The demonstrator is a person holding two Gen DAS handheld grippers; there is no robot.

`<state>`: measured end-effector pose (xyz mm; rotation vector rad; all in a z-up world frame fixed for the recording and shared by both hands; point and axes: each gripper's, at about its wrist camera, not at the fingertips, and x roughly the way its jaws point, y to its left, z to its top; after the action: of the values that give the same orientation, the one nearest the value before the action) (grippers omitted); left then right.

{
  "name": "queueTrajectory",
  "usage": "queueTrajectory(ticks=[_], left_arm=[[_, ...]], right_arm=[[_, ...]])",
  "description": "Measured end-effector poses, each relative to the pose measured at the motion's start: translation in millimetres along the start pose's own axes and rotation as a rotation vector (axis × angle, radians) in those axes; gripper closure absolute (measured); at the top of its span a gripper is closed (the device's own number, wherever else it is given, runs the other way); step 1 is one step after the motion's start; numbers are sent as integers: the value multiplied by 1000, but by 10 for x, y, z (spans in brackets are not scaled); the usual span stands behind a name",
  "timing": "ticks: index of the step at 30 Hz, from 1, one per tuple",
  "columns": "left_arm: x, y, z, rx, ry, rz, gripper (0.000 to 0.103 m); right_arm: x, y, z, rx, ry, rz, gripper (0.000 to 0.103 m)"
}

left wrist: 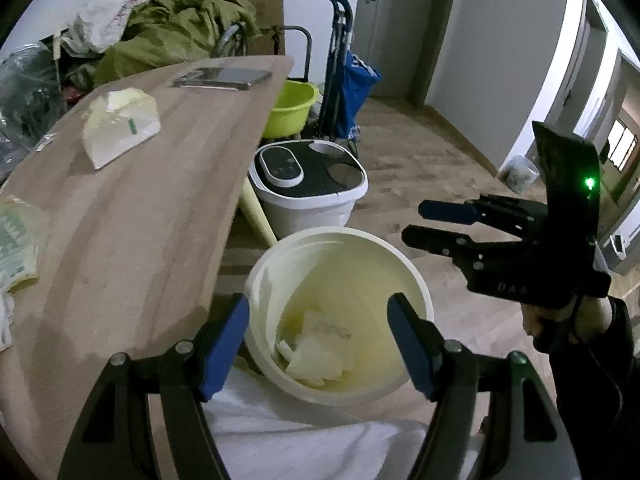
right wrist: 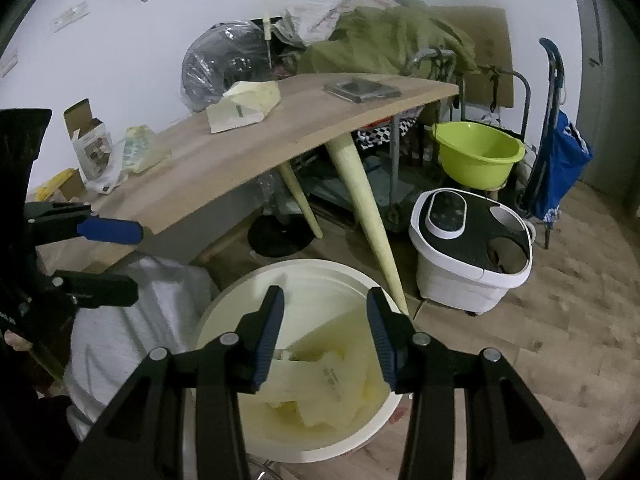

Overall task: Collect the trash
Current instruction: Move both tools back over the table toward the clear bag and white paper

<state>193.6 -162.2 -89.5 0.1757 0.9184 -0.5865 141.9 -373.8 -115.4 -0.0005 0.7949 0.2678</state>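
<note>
A white bin (left wrist: pixel 340 320) stands on the floor beside the wooden table (left wrist: pixel 140 208), with pale plastic wrappers (left wrist: pixel 320 348) inside; the bin also shows in the right wrist view (right wrist: pixel 224 312) with the wrappers (right wrist: pixel 328 384). My left gripper (left wrist: pixel 318 340) is open and empty above the bin. My right gripper (right wrist: pixel 326 336) is open and empty over the bin; it also shows in the left wrist view (left wrist: pixel 416 222). A pale wrapper (left wrist: pixel 120 124) lies on the table, another (left wrist: pixel 16 240) at its left edge. In the right wrist view the table (right wrist: pixel 224 160) bears the wrapper (right wrist: pixel 244 106), a second wrapper (right wrist: pixel 140 152) and an open carton (right wrist: pixel 90 142).
A grey flat device (left wrist: pixel 224 78) lies at the table's far end. A white foot bath (left wrist: pixel 308 184), a green basin (left wrist: pixel 290 106) and a blue trolley bag (left wrist: pixel 352 80) stand on the floor. Green cloth (left wrist: pixel 176 28) is piled behind. A white sack (right wrist: pixel 132 320) sits by the bin.
</note>
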Motion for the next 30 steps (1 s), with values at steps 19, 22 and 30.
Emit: queueTrajectory(ticks=[19, 22, 30], left_arm=[[-567, 564, -230, -128, -116, 97, 31], [-658, 676, -293, -154, -130, 117, 31], [-902, 895, -469, -207, -157, 168, 31]], right_arm=[[76, 628, 390, -126, -18, 48, 62], [105, 741, 462, -152, -21, 62, 62], [203, 1038, 642, -208, -29, 109, 62]])
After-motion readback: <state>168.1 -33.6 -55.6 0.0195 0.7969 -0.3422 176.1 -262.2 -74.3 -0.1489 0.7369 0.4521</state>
